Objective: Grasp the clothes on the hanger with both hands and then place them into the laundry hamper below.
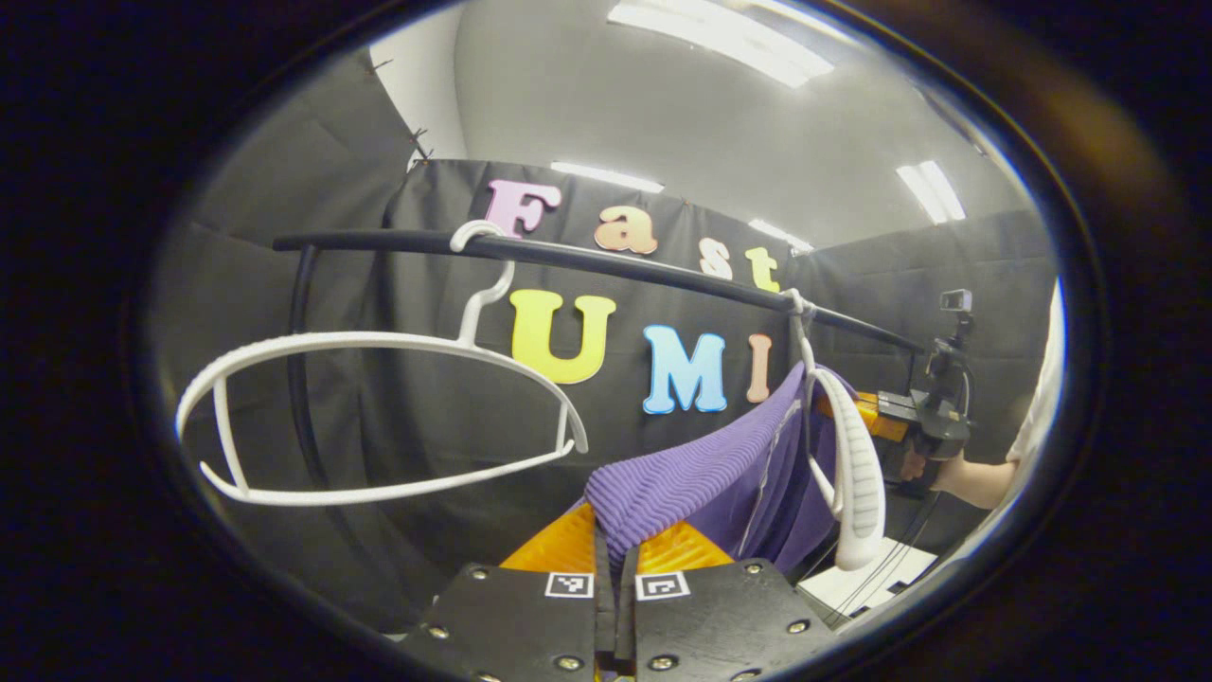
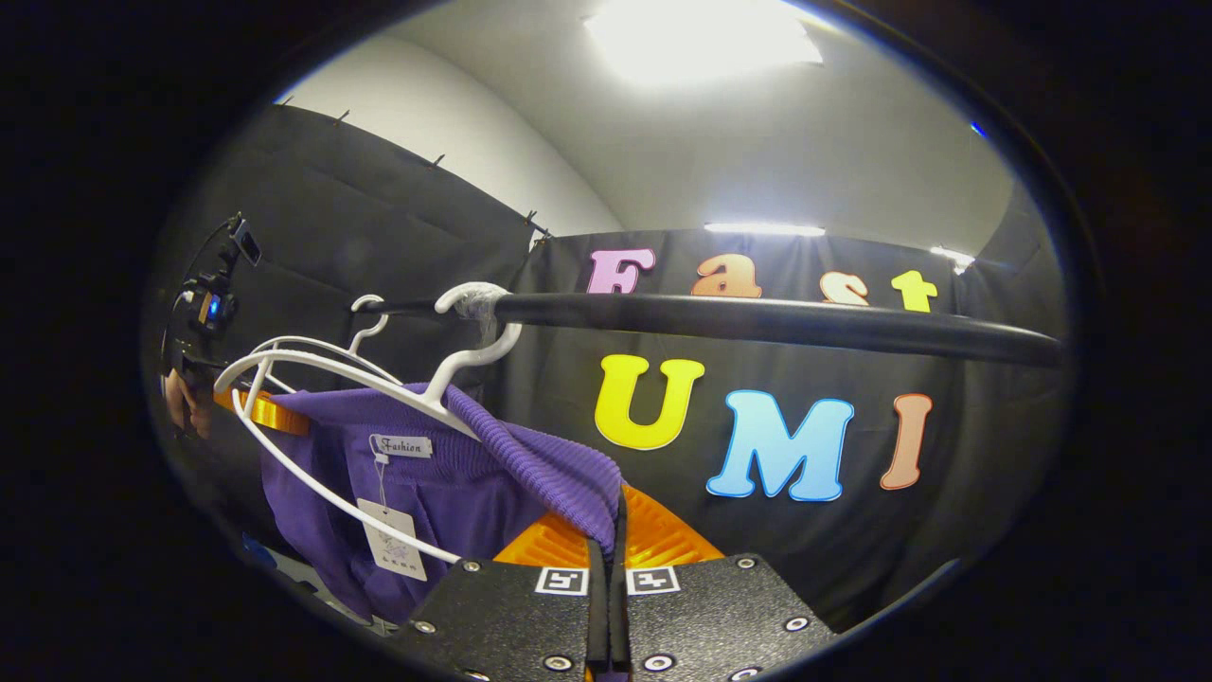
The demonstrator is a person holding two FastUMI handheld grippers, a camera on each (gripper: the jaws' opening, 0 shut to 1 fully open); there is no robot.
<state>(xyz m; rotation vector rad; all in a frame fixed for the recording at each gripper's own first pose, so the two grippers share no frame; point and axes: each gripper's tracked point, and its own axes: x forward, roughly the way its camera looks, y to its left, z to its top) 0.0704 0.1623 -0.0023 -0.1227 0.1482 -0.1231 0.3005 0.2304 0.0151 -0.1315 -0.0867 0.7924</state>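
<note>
gripping the purple garment point(image 1: 701, 474) at 2 shoulder edges, the left gripper point(image 1: 614, 554) and right gripper point(image 2: 606, 549) are both clamped on it while it hangs on the white hanger point(image 2: 379, 379) under the rail point(image 2: 757, 322), so lifting off and dropping into the hamper remain.

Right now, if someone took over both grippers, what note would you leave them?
Left gripper: shut on the purple top, one shoulder.
Right gripper: shut on the other shoulder.
The top hangs on a white hanger on the black rail; an empty hanger hangs beside it.
Done: both grasps.
Left: pull the top off the hanger and drop it in the hamper below.
</note>
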